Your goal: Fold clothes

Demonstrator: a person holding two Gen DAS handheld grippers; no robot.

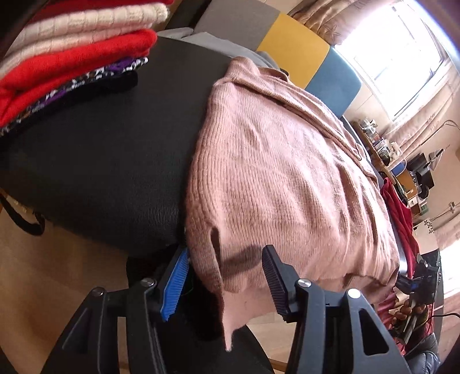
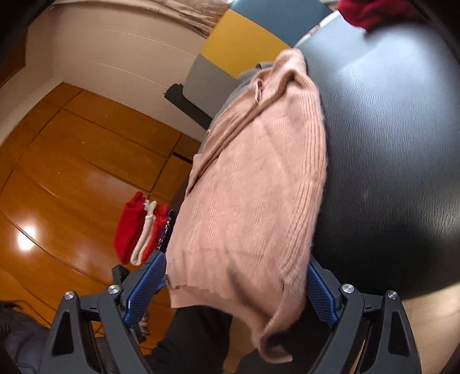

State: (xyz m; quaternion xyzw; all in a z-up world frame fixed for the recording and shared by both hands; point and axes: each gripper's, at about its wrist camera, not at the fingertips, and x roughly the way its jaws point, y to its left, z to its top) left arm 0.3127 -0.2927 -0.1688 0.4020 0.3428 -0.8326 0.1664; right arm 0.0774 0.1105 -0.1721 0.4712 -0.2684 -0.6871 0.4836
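Black table, three lots of clothes on it

My black leather-look table (image 1: 109, 161) carries a pink sweater (image 1: 287, 184) spread flat, its near hem hanging over the edge. A folded stack (image 1: 72, 57) sits at one side, and a dark red garment (image 2: 371, 13) lies well apart at the other.

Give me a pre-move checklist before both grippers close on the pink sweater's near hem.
1. Left gripper open, hem corner between its fingers: ok.
2. Right gripper open, straddling the hem: ok.
3. Pink sweater lying flat on the black table: not ok, creases near the far end.
4. Near hem reachable, hanging over the table edge: ok.
5. Folded stack clear of the sweater: ok.
6. Pads touching the fabric: cannot tell.
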